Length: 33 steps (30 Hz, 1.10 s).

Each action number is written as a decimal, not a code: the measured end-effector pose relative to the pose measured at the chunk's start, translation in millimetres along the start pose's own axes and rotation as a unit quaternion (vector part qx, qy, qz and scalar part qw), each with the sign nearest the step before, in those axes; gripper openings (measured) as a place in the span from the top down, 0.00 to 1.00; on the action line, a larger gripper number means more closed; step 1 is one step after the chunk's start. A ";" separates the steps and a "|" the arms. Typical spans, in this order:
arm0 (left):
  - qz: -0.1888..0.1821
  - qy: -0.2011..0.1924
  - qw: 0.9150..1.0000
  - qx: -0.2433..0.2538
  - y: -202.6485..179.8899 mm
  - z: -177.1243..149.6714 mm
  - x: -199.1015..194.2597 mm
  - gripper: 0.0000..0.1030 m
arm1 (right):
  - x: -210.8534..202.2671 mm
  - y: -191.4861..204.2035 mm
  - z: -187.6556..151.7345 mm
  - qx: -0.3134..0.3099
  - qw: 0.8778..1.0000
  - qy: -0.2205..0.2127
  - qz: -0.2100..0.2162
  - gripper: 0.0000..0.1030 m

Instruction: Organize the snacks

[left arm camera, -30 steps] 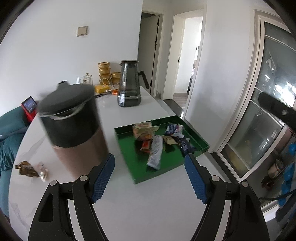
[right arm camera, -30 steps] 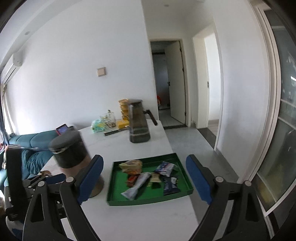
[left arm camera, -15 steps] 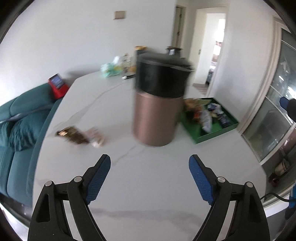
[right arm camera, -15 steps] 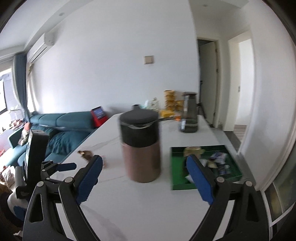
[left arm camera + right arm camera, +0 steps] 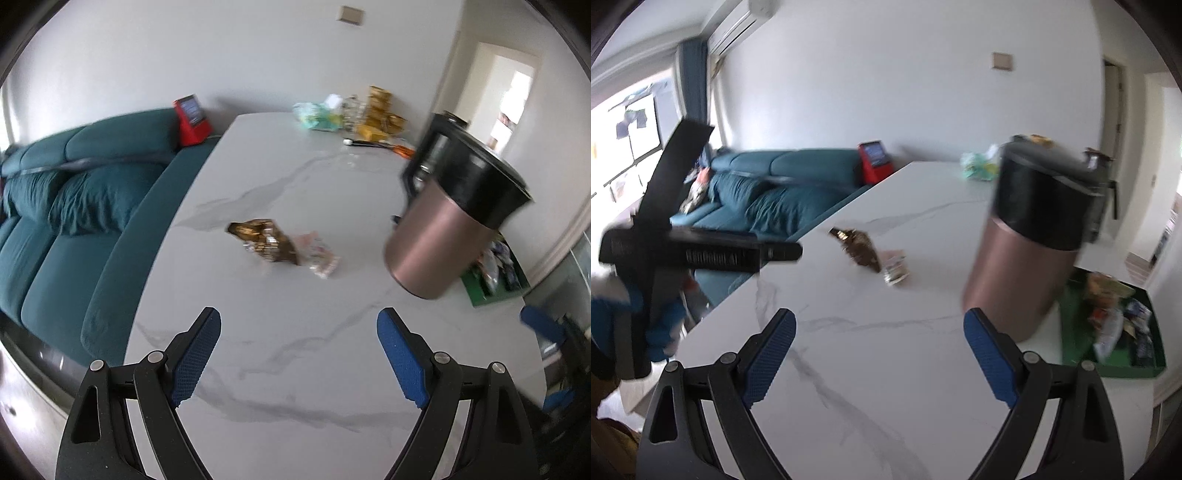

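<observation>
Two loose snacks out on the white marble surface point(image 5: 332, 369): a brown-gold foil wrapper point(image 5: 264, 240) and, touching its right end, a pale clear-wrapped packet point(image 5: 317, 254). Both well apart from the green tray point(image 5: 1075, 354), which already holds a heap of other snacks at the far right edge. A copper canister with black lid point(image 5: 450, 229) standing between the loose pair and the tray.

Left tool point(image 5: 299, 354): jaws spread wide, nothing between the blue pads. Loose snacks dead ahead and slightly left of the centre line, some way beyond the fingertips, with bare surface between.

Right tool point(image 5: 879, 354): also spread wide and empty. Same snacks ahead of it, about on the centre line but farther off; canister looming close past the right finger.

Long axis of the foil wrapper running diagonally, from far-left to near-right in both views, so crossing neither tool's closing line squarely. Some wrist roll probably needed to pinch across the narrow width.

Nearer arm, by judgement: the left, with an unobstructed straight run. Right arm likelier to brush the canister on its way in. Motion blur heavy on the canister and tray; packet details unreadable.
</observation>
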<state>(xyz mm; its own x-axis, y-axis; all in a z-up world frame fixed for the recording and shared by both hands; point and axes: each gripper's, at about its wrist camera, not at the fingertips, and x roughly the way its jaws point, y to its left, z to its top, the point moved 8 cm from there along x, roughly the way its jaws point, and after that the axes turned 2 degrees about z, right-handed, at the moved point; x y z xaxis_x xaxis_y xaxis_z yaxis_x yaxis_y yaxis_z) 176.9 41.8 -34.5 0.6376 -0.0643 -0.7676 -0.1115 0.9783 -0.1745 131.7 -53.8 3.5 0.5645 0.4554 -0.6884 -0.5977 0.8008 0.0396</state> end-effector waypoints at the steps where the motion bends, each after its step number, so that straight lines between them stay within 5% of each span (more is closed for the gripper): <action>1: 0.003 0.003 1.000 -0.007 6.4 1.5 4.0 0.20 | 10.4 2.3 -0.3 -0.005 1.000 0.007 0.004 0.00; 16: 0.029 0.032 0.995 -0.087 40.5 51.4 90.4 0.20 | 96.8 -0.7 6.1 -0.060 0.994 0.061 0.062 0.00; 33: 0.043 0.098 0.985 -0.139 44.9 48.4 162.5 0.20 | 192.4 -5.5 19.3 -0.082 0.989 0.099 0.072 0.00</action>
<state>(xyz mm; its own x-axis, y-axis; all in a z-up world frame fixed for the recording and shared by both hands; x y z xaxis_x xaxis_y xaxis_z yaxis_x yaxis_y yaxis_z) 312.4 84.8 -137.2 0.4603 -0.0472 -0.8865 -0.3800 0.8920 -0.2447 254.6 37.0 -115.1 0.3536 0.4628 -0.8129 -0.7578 0.6512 0.0410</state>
